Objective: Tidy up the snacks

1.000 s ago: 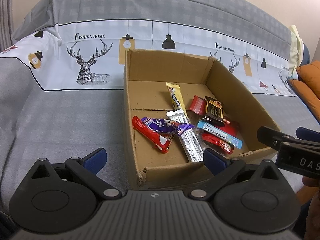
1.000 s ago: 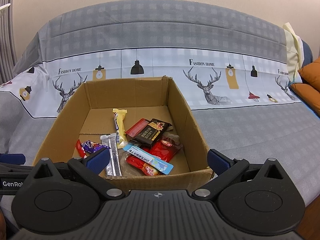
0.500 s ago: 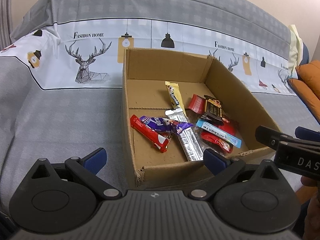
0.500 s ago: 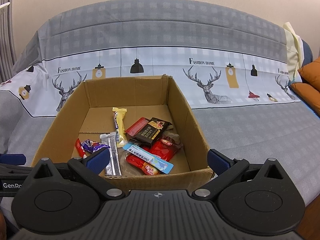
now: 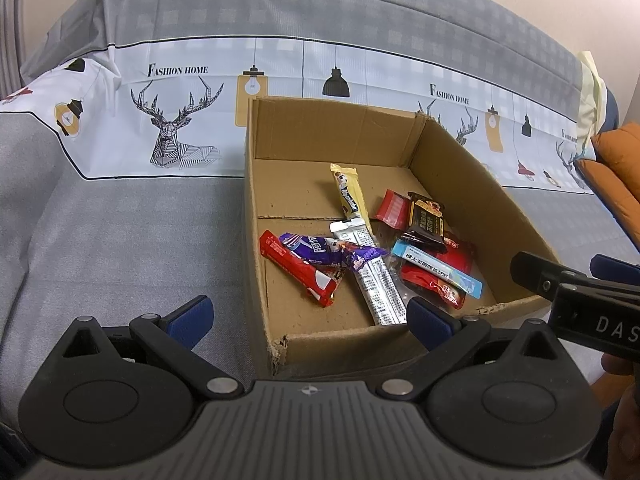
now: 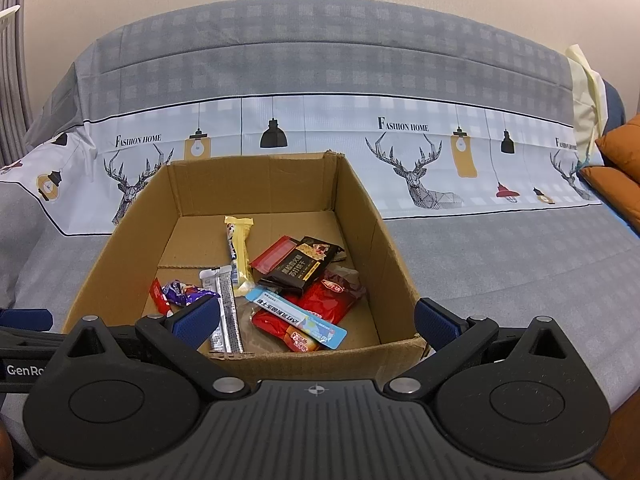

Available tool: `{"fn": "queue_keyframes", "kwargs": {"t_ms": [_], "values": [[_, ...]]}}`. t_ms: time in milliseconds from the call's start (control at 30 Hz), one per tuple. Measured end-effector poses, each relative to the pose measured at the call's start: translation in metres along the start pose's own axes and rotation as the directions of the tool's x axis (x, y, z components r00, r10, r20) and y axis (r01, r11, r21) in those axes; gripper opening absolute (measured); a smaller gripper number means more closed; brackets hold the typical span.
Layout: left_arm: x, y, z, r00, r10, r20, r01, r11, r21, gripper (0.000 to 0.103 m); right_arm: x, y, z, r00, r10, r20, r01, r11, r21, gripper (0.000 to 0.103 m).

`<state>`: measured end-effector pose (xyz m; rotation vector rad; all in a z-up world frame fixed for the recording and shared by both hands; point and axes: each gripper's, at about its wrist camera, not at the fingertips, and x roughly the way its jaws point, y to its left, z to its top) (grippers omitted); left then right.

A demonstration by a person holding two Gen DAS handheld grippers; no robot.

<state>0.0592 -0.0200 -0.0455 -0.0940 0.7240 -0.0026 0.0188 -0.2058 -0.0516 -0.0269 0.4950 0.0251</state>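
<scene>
left wrist view, left gripper (image 5: 308, 316) and right gripper (image 6: 314, 322) gaping wide, level before cardboard box (image 5: 496, 196)

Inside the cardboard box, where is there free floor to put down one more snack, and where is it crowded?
Free: the back floor of the cardboard box, between the back wall and the yellow bar, and the near-left corner beside the red stick. Crowded: the near-right part, where the blue strip lies on red packets.

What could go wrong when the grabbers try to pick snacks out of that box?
1. The snacks overlap: the light blue stick lies across the red packets, so a grab might lift two at once.
2. The cardboard box has tall walls, and an open right gripper or left gripper could bump its near edge.
3. The purple wrapper looks crinkly and might slip.
</scene>
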Motion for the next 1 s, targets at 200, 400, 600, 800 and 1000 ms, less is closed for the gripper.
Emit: {"fn": "queue_keyframes", "kwargs": {"t_ms": [200,400,600,800,1000], "values": [[0.001,0.0,0.002,1.0,-0.005,-0.004,0.005,1.0,-0.007,0.103,0.0,-0.001,0.001,1.0,-0.002,0.005,0.002,1.0,-0.003,0.103],[0.003,-0.001,0.004,1.0,-0.009,-0.01,0.009,1.0,-0.015,0.103,0.001,-0.001,0.003,1.0,-0.007,0.009,0.007,1.0,-0.018,0.103],[0.006,-0.005,0.005,1.0,-0.012,-0.012,0.011,1.0,-0.016,0.103,0.002,-0.003,0.002,1.0,-0.008,0.008,0.008,1.0,-0.017,0.103],[0.007,-0.007,0.007,1.0,-0.008,-0.002,0.008,1.0,-0.016,0.103,0.003,-0.006,0.003,1.0,-0.003,0.008,0.003,1.0,-0.009,0.103],[0.002,-0.009,0.008,0.999,-0.023,0.032,0.023,1.0,0.001,0.103,0.002,-0.013,0.006,0.999,0.006,0.036,-0.007,1.0,0.024,0.103]]}}
